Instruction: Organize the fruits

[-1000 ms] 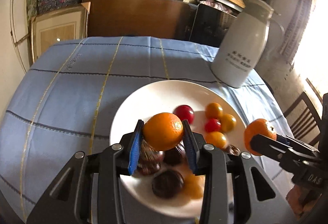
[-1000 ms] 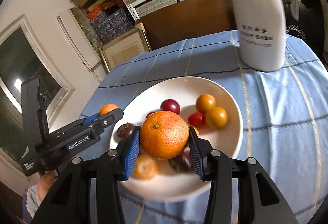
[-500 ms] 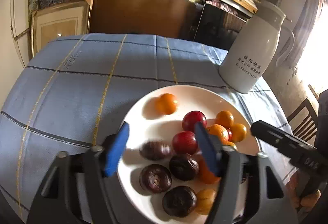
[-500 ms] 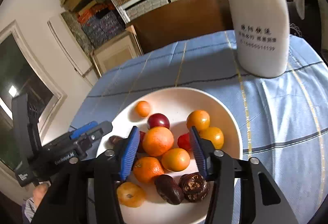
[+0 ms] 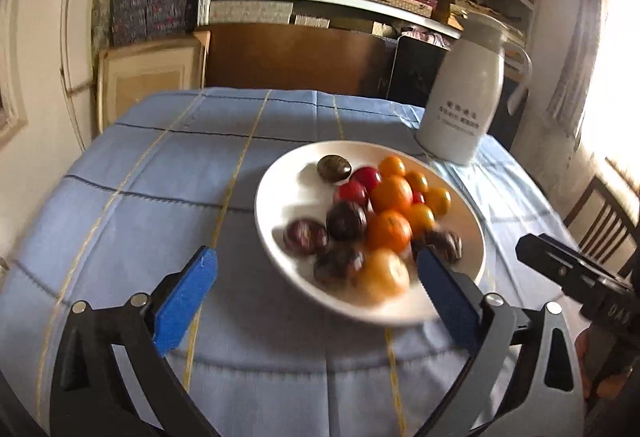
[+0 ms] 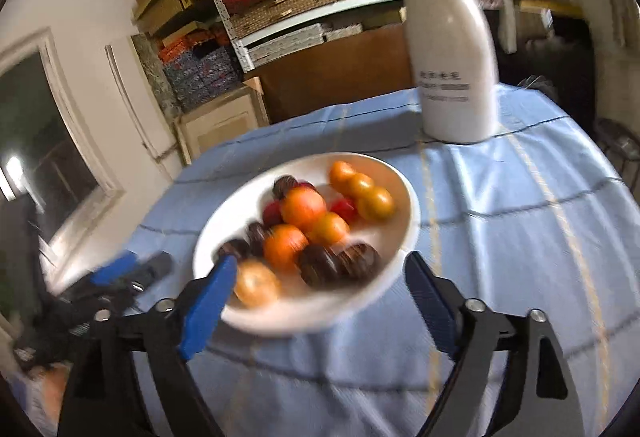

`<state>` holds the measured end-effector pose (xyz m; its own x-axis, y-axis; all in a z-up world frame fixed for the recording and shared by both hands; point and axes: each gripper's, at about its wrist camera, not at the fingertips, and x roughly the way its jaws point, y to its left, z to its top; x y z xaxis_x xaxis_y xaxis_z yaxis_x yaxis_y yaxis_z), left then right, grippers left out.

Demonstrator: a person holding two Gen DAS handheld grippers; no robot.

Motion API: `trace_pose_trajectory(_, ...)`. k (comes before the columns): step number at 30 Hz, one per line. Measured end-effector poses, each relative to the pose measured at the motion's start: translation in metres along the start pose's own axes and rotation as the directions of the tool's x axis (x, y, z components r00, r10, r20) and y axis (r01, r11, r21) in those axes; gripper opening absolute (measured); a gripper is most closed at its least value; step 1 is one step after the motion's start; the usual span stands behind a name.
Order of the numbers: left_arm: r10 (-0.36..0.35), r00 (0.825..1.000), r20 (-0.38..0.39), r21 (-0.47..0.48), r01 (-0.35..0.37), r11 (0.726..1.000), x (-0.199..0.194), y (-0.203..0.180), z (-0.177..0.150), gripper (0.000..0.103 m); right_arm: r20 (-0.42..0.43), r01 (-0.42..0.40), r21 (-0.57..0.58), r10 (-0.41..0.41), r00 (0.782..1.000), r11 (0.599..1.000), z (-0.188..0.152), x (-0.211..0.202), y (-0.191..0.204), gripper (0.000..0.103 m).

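While beyond both hand-held grippers point(image 5: 316, 273), fruits point(image 5: 390, 229) plated.

A: What do the tools look like?
B: Left gripper point(image 5: 316, 279) and right gripper point(image 6: 316, 287) share black frames, ridged blue pads, silver screws.
A: Markings?
B: White lettering, too blurred to read.

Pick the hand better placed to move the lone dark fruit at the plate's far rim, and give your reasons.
Left, probably. That dark fruit lies on the plate's bare left side, so the open left gripper gets a clear approach. The right gripper, also open and empty, would have to reach over the piled oranges.
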<state>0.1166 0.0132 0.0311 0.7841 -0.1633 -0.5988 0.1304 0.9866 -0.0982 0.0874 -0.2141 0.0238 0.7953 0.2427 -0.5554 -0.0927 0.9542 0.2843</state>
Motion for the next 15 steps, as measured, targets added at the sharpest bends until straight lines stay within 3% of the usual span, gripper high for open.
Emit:
trace_pose_trajectory(2, 0.032, 0.999, 0.016, 0.018, -0.032, 0.999, -0.013, -0.007, -0.017, 0.098, 0.024, 0.060, -0.041, -0.059, 0.998, 0.997, -0.014, -0.013, 0.002, 0.100)
trace_pose_trajectory(5, 0.049, 0.999, 0.008, 0.044, -0.049, 0.998, -0.025, -0.014, -0.035, 0.098, 0.075, 0.098, -0.044, -0.094, 0.993, 0.994, -0.027, -0.033, -0.002, 0.099)
trace_pose_trajectory(12, 0.102, 0.992, 0.073, 0.095, -0.109, 0.990, -0.043, -0.026, -0.044, 0.098, 0.024, 0.058, 0.057, -0.060, 0.998, 0.997, -0.036, -0.034, -0.023, 0.099)
trace_pose_trajectory(15, 0.075, 0.996, 0.057, 0.096, -0.081, 0.992, -0.042, -0.025, -0.043, 0.098, 0.015, 0.050, 0.044, -0.050, 0.999, 0.998, -0.038, -0.032, -0.018, 0.099)
